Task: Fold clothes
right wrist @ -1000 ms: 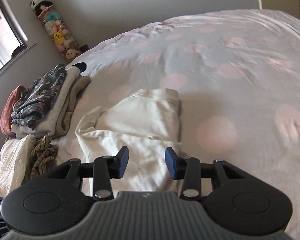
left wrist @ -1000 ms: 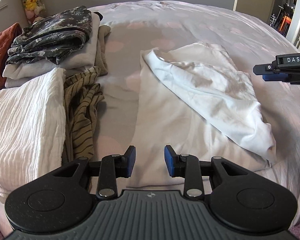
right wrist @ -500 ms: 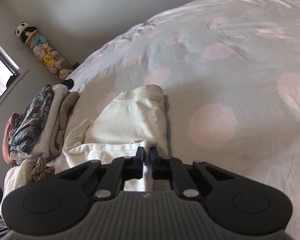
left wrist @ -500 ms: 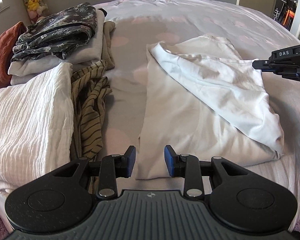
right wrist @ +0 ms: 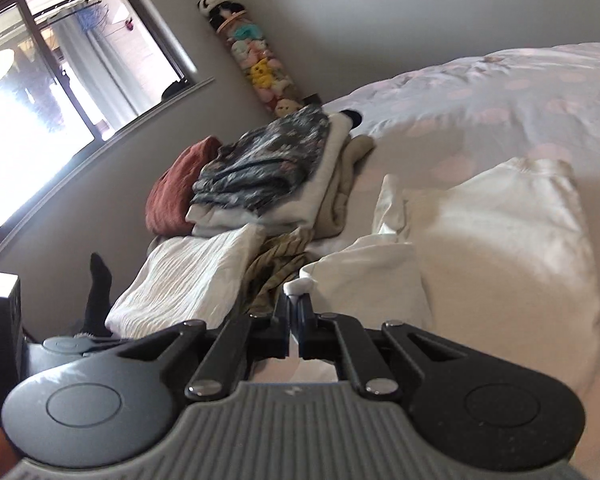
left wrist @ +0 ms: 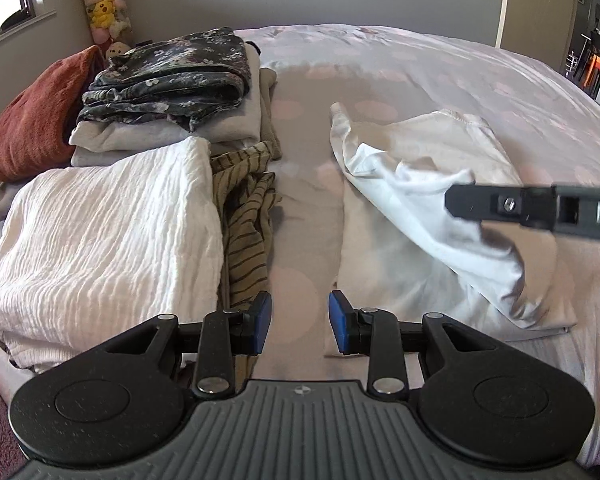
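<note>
Left black two-finger gripper (left wrist: 299, 317) held low over the near edge of the bed, pointing straight ahead. Jaws wide apart, blue pads (left wrist: 337, 316) showing, nothing between them. Under the gap, only the bare cover.

Right black two-finger gripper (right wrist: 294, 306) lifted above the bed and tipped to one side. Jaws pressed tight together on a small white corner of the soft white cotton shirt (right wrist: 500, 240). Cloth pulled up from that corner in a loose fold, the rest lying flat on the bed. In the left wrist view, the right gripper (left wrist: 456, 202) reaching in from the right edge, blurred, just above the same white shirt (left wrist: 420, 216). Whether the tip touched the cloth could not be told from that view.

White shirt spread on the middle of the wide bed with a pale grey cover and pink round spots (left wrist: 440, 60), one side folded over across the other.

Left of the shirt, a heap of clothes: a thick folded white crinkly blanket (left wrist: 100, 232) close by, a crumpled olive striped top (left wrist: 248, 216) touching its right side, and behind them a folded dark flowery cloth (left wrist: 172, 76) on top of pale grey folded clothes (left wrist: 168, 136). Beside that stack, a fuzzy rust-red cushion (left wrist: 36, 128).

In the far corner, a tall clear tube full of little plush toys (right wrist: 260, 64) against the grey wall. Big window (right wrist: 52, 92) on the left, bright outside. Pale door (left wrist: 536, 4) open at the far right.
</note>
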